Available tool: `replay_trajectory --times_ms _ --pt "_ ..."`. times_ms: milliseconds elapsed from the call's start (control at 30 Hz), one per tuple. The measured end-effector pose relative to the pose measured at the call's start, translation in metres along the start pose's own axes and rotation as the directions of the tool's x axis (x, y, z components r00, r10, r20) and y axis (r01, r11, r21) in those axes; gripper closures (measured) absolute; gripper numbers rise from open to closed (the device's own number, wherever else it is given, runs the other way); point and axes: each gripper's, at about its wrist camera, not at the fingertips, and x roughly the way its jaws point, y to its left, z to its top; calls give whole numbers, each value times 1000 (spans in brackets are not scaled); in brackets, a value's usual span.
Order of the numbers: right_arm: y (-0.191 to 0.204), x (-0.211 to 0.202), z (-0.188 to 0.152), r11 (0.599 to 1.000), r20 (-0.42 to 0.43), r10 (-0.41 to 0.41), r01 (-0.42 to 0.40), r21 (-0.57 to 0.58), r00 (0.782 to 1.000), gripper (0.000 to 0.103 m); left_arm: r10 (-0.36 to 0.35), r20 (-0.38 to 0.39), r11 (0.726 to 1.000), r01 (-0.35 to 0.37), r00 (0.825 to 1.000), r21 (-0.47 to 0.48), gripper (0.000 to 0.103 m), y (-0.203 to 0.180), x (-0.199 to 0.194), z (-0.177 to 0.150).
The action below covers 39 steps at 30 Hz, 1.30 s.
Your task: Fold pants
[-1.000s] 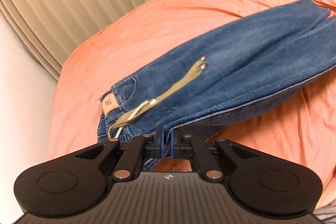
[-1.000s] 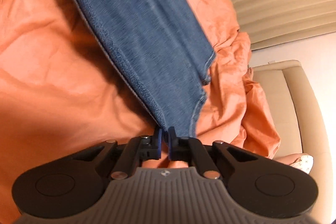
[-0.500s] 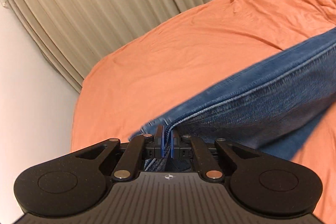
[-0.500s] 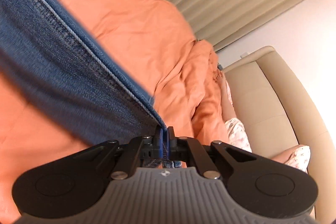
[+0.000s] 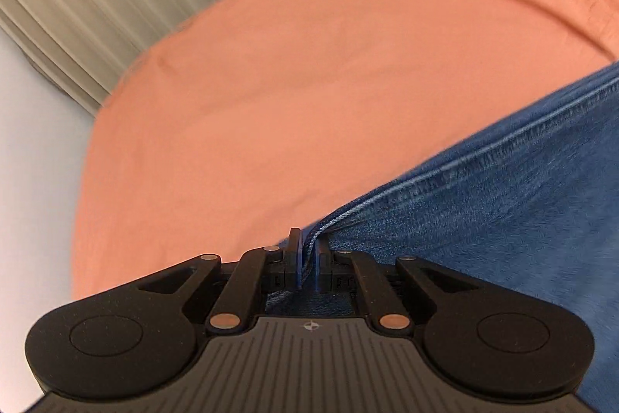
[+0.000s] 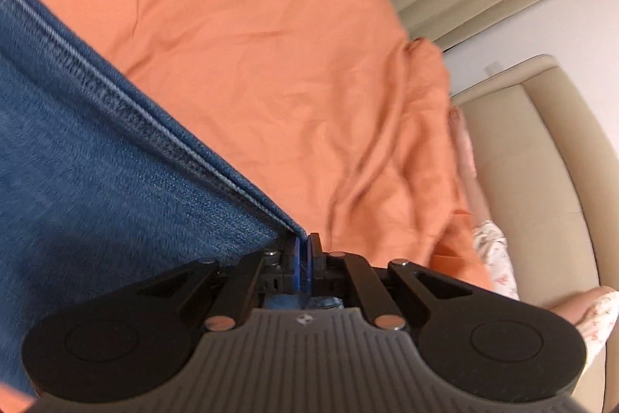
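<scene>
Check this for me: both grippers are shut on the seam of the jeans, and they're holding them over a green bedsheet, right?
Not quite. The sheet is orange, not green, as both wrist views show. The rest holds: the left gripper and the right gripper are each shut on the seam edge of the jeans, held over that sheet.

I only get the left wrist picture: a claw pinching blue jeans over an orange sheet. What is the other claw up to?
Observer: The right claw is shut on the jeans too, pinching a seamed edge.
Operator: Is anything past the bed on that side?
Observer: Yes, a beige padded headboard stands beyond the rumpled edge of the orange sheet.
Operator: Is anyone else around?
Observer: A bare arm in a floral-print sleeve lies between sheet and headboard; your view shows only curtain, wall and sheet.
</scene>
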Motion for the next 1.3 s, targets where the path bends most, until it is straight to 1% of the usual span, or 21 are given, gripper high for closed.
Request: replay_trajectory --times_ms 100,200,267,333,400,467,533,633,767,833,867,900,933,967,1000,1033,1067,1100,1133,1233,1300 --pt "16 26 8 1000 -34 6 -7 -27 999 103 -13 -32 1000 13 999 9 97 -5 23 -4" --pt "24 46 10 999 -56 20 -22 -34 998 103 -27 -38 999 28 999 16 97 -7 37 -6" --pt "32 51 7 999 -62 23 -26 -47 998 103 -31 -32 999 31 999 20 97 -7 41 -7" --pt "36 54 4 999 -62 22 -25 -46 998 103 -26 -14 1000 26 1000 7 97 -7 39 -8" --pt "36 53 3 999 -56 13 -15 -39 998 103 -12 23 1000 13 1000 -23 97 -5 31 -6" --pt "35 48 2 999 -45 -6 5 -32 999 103 9 68 999 -7 998 -40 97 -6 14 -4" --pt "30 47 2 1000 -40 -13 12 -28 999 103 23 97 999 -18 995 -50 97 -2 -3 -2" --pt "24 39 4 1000 -40 -24 24 -20 999 103 32 96 998 -27 995 -51 97 -1 -10 4" --pt "22 40 9 999 -55 -41 42 9 998 103 32 61 999 -29 998 -45 96 -11 7 18" --pt "26 44 9 999 -66 -51 50 -10 997 103 25 34 998 -23 999 -57 91 -11 16 19" --pt "28 46 9 998 -66 -58 57 -20 996 103 25 11 998 -25 1000 -51 86 -11 22 18" --pt "29 47 9 998 -69 -62 61 -19 996 103 26 2 999 -26 1000 -41 83 -9 26 17" --pt "29 48 9 998 -71 -60 59 -9 996 103 31 5 999 -31 1000 -34 78 -9 26 15" --pt "29 49 9 998 -74 -57 57 1 996 103 47 13 999 -46 999 -24 51 -10 24 13" --pt "28 50 9 998 -76 -56 57 11 996 103 57 26 998 -57 998 -11 18 -11 19 12" --pt "27 49 9 998 -79 -55 57 21 995 94 59 49 998 -59 997 -1 12 -10 14 9" --pt "26 48 10 998 -82 -47 50 31 995 83 50 66 999 -50 997 3 14 -9 7 6" --pt "24 46 11 998 -82 -40 43 43 996 77 41 65 999 -41 997 0 14 -7 1 4" --pt "21 44 13 998 -79 -35 40 54 996 70 34 60 999 -33 998 -8 14 -4 -6 3" --pt "16 25 20 993 -68 -18 25 116 998 68 8 69 999 -5 998 -42 15 11 -36 -5" --pt "14 5 25 981 -54 23 -12 191 998 67 -31 74 994 39 997 -100 15 30 -54 -10"
